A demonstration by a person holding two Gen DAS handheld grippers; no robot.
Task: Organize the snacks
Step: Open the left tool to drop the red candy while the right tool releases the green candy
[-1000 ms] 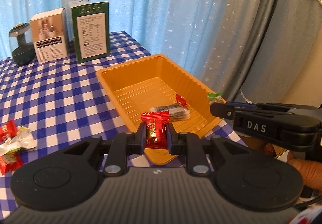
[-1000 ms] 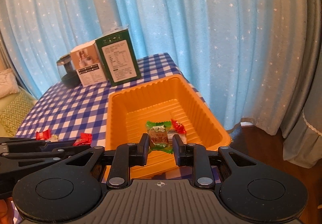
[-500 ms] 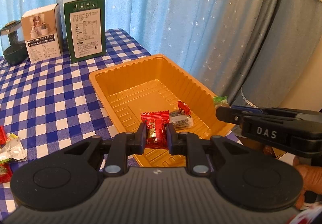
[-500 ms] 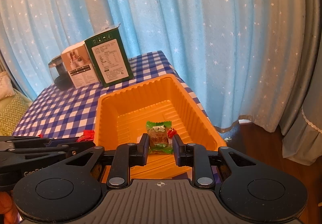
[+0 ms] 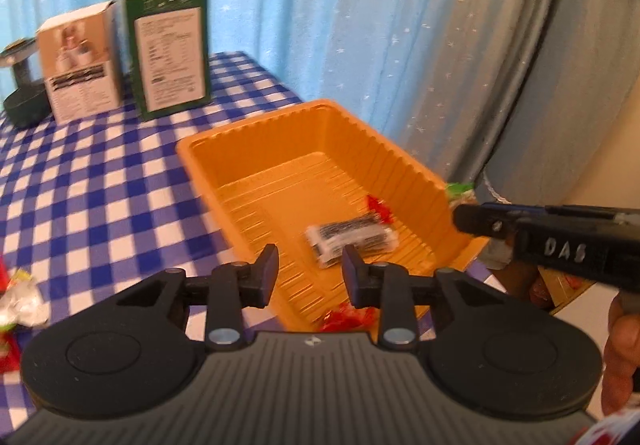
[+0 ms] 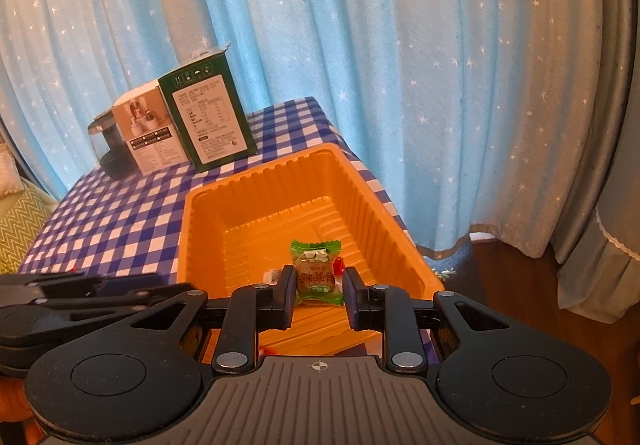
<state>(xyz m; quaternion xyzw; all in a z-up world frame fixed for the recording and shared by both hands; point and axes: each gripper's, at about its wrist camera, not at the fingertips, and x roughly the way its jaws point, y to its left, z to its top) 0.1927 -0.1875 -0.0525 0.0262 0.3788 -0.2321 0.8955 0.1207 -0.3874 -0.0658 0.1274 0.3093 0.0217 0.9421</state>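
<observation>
An orange plastic tray [image 5: 256, 141] [image 6: 208, 201] stands on the blue checked tablecloth. My left gripper [image 5: 307, 269] hovers over the tray's near end with its jaws opening and nothing between them. A red-wrapped candy [image 5: 347, 318] lies below it on the tray floor, near a white and black wrapped snack [image 5: 352, 239]. My right gripper [image 6: 317, 283] is shut on a green-wrapped candy [image 6: 315, 272] above the tray's near end. In the left wrist view the right gripper [image 5: 460, 215] comes in from the right over the tray's rim.
A green box [image 5: 170, 51] [image 6: 208, 121], a white box [image 5: 80, 61] [image 6: 146, 131] and a dark device [image 5: 22, 85] stand at the table's far side. Loose wrapped candies [image 5: 20, 301] lie at the left on the cloth. Blue star curtains hang behind.
My left gripper has opened and let go of the red candy, which now lies in the tray. The right gripper still holds the green candy over the tray.
</observation>
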